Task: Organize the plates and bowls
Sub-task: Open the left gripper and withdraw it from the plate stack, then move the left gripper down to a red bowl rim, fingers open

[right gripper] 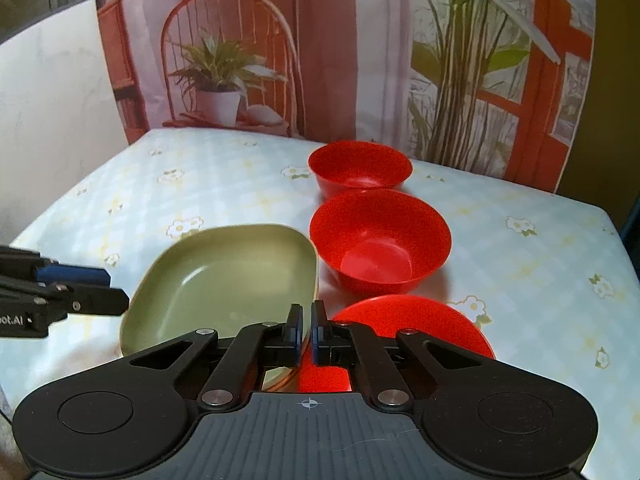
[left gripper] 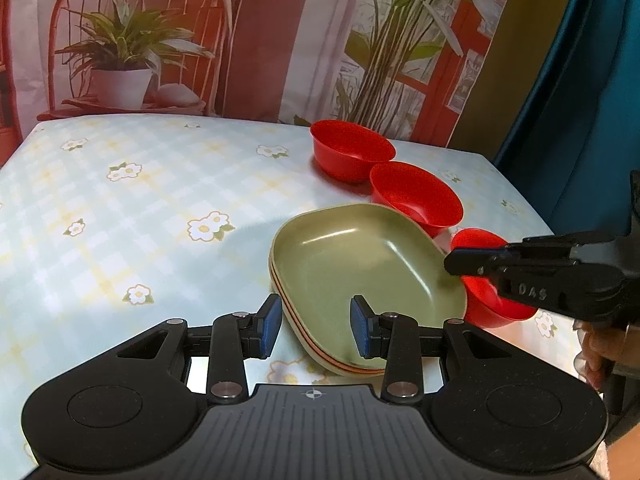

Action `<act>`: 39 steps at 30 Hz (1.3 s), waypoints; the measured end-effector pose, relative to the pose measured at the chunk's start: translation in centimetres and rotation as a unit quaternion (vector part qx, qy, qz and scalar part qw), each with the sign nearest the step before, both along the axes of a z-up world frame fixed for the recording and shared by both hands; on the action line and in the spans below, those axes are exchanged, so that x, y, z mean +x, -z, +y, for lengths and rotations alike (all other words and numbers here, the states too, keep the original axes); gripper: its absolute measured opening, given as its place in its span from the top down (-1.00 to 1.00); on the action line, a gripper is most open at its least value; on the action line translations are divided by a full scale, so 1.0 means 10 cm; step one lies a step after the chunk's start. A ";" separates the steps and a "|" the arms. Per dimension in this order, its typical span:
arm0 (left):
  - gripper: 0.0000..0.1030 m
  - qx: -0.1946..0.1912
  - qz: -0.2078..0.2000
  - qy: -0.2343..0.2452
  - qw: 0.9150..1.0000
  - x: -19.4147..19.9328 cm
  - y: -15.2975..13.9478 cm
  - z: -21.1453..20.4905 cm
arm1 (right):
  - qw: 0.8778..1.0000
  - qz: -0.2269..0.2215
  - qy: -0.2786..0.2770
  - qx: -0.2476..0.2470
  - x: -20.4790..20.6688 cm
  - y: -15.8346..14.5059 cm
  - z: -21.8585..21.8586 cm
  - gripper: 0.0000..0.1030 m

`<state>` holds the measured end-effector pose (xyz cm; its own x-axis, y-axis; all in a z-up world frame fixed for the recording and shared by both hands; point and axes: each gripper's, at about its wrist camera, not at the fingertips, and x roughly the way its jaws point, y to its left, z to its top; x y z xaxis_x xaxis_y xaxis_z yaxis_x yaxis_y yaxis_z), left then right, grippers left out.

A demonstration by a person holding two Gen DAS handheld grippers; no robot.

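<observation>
A stack of green plates (left gripper: 360, 272) lies on the flowered tablecloth; it also shows in the right wrist view (right gripper: 228, 280). Three red bowls stand in a row beside it: far (left gripper: 352, 148) (right gripper: 360, 168), middle (left gripper: 416, 196) (right gripper: 380, 240) and near (left gripper: 488, 300) (right gripper: 416, 324). My left gripper (left gripper: 316, 328) is open, its blue pads either side of the stack's near corner without touching. My right gripper (right gripper: 306, 336) is nearly closed over the near bowl's left rim; it shows from the side in the left wrist view (left gripper: 460, 262).
The table (left gripper: 120, 208) is covered with a light checked cloth. A printed backdrop with a chair and plants (left gripper: 132, 52) hangs behind the far edge. A dark blue curtain (left gripper: 580, 100) hangs at the right.
</observation>
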<state>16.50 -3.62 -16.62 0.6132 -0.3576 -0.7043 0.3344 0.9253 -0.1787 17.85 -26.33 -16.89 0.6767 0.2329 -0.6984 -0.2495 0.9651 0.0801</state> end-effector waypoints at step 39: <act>0.06 0.035 -0.121 0.002 0.992 0.72 -1.16 -0.23 | 0.994 -0.079 0.067 0.028 0.56 -0.73 -0.89 0.46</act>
<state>23.74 -5.93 -5.03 0.7656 -0.3167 -0.5599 0.3640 0.9309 -0.0289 23.47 -35.24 -9.57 0.8042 0.1688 -0.5698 -0.1331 0.9856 0.1041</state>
